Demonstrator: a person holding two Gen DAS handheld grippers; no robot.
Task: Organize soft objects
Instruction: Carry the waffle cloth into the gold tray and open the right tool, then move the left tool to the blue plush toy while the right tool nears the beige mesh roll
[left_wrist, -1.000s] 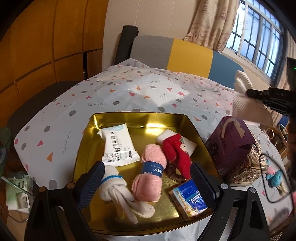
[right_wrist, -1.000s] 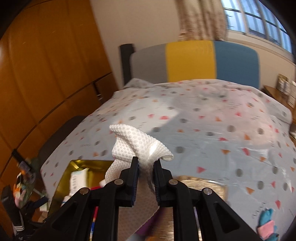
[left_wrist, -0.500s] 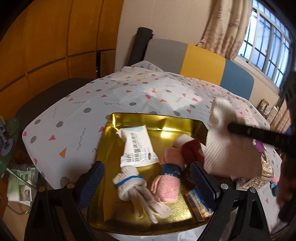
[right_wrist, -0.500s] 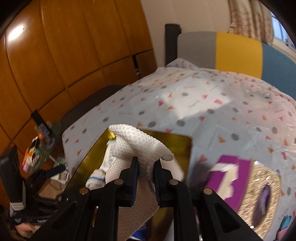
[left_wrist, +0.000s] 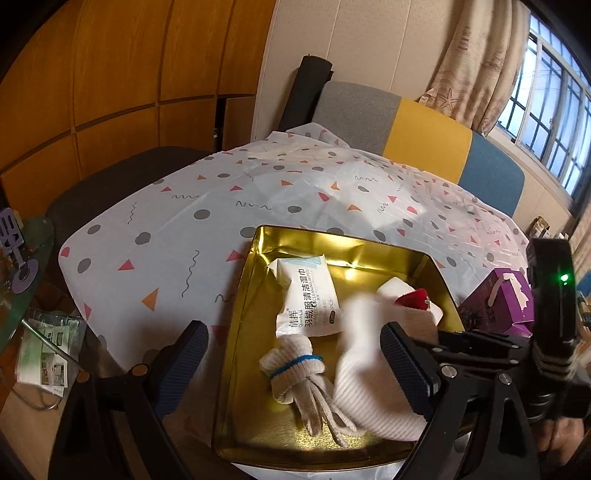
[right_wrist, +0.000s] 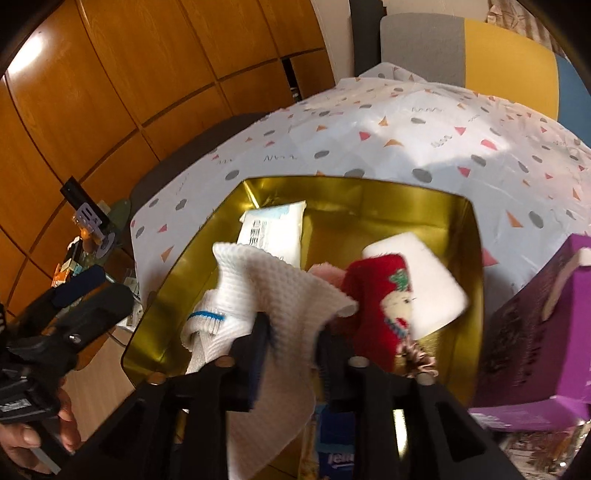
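A gold tray (left_wrist: 243, 295) (right_wrist: 369, 192) on the patterned tablecloth holds a wet-wipes pack (left_wrist: 308, 299), a bundled white glove with a blue band (left_wrist: 295, 369), a red sock (right_wrist: 384, 295), a pink sock (right_wrist: 325, 271) and a white block (right_wrist: 428, 280). My right gripper (right_wrist: 291, 325) hangs over the tray with a white waffle cloth (right_wrist: 273, 288) between its fingers, which stand apart; the cloth (left_wrist: 365, 376) drapes onto the tray's contents. My left gripper (left_wrist: 291, 373) is open and empty at the tray's near edge.
A purple box (left_wrist: 498, 302) (right_wrist: 535, 325) stands just right of the tray. A blue tissue pack (right_wrist: 336, 450) lies at the tray's near side. A grey, yellow and blue chair back (left_wrist: 406, 122) stands behind the table. A cluttered glass side table (left_wrist: 22, 266) is at left.
My right gripper carried the white cloth from over the table down into the tray, and its fingers have spread apart. My left gripper stayed open as its view drifted left.
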